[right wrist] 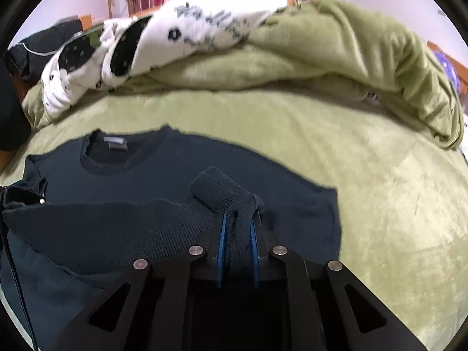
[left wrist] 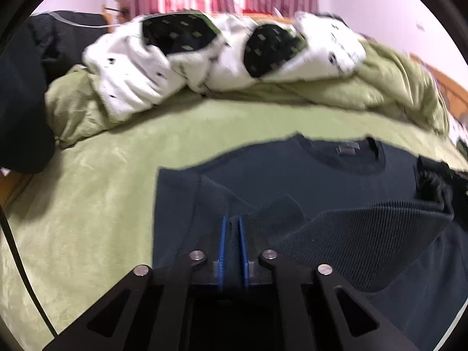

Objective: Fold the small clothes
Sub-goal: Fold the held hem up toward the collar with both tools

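A dark navy sweater (left wrist: 321,181) (right wrist: 146,181) lies flat on the green bedspread, its round collar and grey label at the far side. The ribbed hem (left wrist: 365,228) (right wrist: 117,222) is raised and stretches in a band across the body. My left gripper (left wrist: 232,222) is shut on a pinch of the sweater's fabric near its left side, beside a ribbed cuff (left wrist: 280,213). My right gripper (right wrist: 238,219) is shut on a bunched fold of the knit near the right side, with the other ribbed cuff (right wrist: 216,187) curling just beyond its pads.
The green bedspread (left wrist: 102,204) (right wrist: 380,204) spreads out on both sides of the sweater. A crumpled green quilt with white patterned bedding (left wrist: 234,58) (right wrist: 204,23) is heaped along the back. Dark clothing (left wrist: 23,87) sits at far left, and a black cable (left wrist: 17,248) hangs there.
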`<state>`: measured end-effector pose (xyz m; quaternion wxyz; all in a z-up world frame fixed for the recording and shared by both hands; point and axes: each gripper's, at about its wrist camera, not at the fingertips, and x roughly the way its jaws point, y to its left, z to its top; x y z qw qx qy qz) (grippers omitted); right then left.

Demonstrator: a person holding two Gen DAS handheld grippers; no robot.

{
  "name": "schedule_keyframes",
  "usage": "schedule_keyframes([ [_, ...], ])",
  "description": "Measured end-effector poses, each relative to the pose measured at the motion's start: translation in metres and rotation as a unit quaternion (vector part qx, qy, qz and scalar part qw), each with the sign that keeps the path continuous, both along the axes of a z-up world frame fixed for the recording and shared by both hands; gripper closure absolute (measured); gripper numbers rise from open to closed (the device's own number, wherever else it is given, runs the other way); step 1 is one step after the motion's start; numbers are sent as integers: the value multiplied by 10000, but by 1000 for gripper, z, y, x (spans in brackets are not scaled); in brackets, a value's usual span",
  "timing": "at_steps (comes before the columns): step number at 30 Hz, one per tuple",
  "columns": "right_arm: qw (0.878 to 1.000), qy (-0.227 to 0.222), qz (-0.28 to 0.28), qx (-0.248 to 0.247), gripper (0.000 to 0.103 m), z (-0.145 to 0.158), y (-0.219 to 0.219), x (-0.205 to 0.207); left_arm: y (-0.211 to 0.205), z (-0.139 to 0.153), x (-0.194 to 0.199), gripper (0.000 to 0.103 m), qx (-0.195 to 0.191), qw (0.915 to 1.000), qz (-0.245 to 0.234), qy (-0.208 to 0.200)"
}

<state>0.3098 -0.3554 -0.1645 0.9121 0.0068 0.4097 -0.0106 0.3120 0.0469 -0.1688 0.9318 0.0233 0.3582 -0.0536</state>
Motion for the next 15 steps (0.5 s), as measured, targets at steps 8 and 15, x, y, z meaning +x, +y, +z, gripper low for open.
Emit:
schedule_keyframes([
  [8,9979,-514,-395,77,90,24,-17,3,18,9,11,95,-87,9985,515,-190],
  [15,9986,101,-513,28,74,-4,-16,21,20,0,22,84,-250,9987,405,202],
])
